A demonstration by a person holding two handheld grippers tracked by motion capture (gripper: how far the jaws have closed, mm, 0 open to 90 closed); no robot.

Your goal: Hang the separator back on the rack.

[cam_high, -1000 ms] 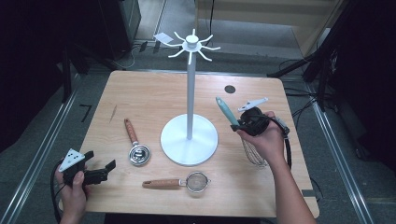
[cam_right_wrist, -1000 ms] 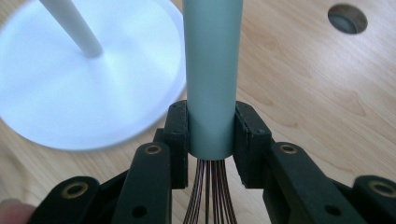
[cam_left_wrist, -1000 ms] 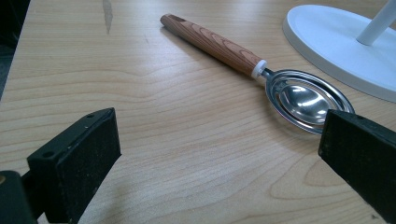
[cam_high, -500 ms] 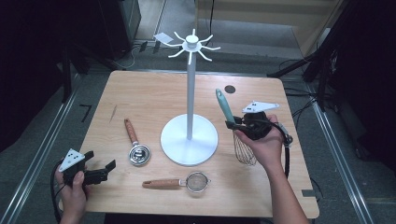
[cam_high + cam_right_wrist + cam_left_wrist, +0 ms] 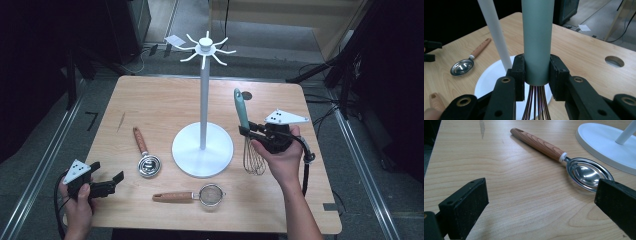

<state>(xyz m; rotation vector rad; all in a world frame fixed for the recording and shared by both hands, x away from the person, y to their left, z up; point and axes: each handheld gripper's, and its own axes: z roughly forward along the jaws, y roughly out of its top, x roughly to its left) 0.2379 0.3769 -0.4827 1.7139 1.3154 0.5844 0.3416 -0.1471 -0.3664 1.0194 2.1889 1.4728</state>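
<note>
My right gripper [image 5: 246, 130] is shut on the teal handle of a whisk [image 5: 243, 111], held upright just right of the white hook stand [image 5: 203, 95], wires hanging down over the table. In the right gripper view the pads clamp the whisk handle [image 5: 537, 42] near its lower end, with the stand's pole [image 5: 494, 35] close behind on the left. My left gripper [image 5: 106, 182] rests open at the table's front left corner. Between its jaws lies bare wood, and a steel scoop with a wooden handle [image 5: 564, 160] lies beyond them.
A small strainer with a wooden handle [image 5: 192, 195] lies near the front edge. The scoop [image 5: 145, 154] lies left of the stand's round base [image 5: 202, 150]. A round hole [image 5: 246, 95] is in the tabletop at the back right. Dark equipment surrounds the table.
The right hand has lifted the whisk and tilted it from slanted to upright, moving it left toward the stand. The left gripper has stayed put.
</note>
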